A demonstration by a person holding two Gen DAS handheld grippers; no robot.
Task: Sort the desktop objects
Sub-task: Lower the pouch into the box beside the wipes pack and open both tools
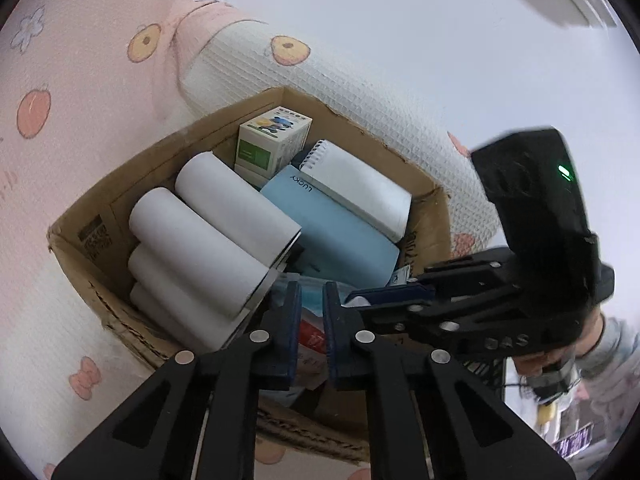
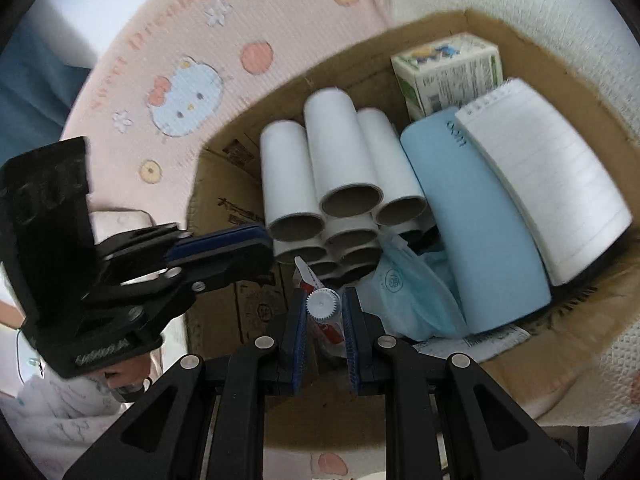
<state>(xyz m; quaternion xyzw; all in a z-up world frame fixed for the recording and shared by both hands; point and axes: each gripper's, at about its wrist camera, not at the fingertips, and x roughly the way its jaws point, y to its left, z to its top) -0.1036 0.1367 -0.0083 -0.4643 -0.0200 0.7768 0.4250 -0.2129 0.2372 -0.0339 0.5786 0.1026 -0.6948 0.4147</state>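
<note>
An open cardboard box [image 1: 160, 148] [image 2: 440, 16] holds several white paper tubes [image 1: 224, 216] [image 2: 336, 152], a light blue case [image 1: 332, 224] [image 2: 480, 220], a spiral notepad [image 1: 360, 184] [image 2: 552, 184], a small green and white carton [image 1: 268, 140] [image 2: 448, 68] and a blue face mask [image 2: 408, 292]. My right gripper [image 2: 326, 294] [image 1: 354, 300] hangs over the box's near end, shut on a red and white tube with a ribbed white cap [image 2: 323, 304]. My left gripper [image 1: 312, 296] [image 2: 268, 248] points into the box beside it, jaws nearly together with nothing between them.
The box rests on a pink and white blanket with cartoon prints [image 1: 80, 80] [image 2: 180, 92]. A ruler [image 2: 492, 340] lies on the box floor under the blue case. A hand [image 1: 540, 360] grips the right gripper's handle. A pale wall stands behind.
</note>
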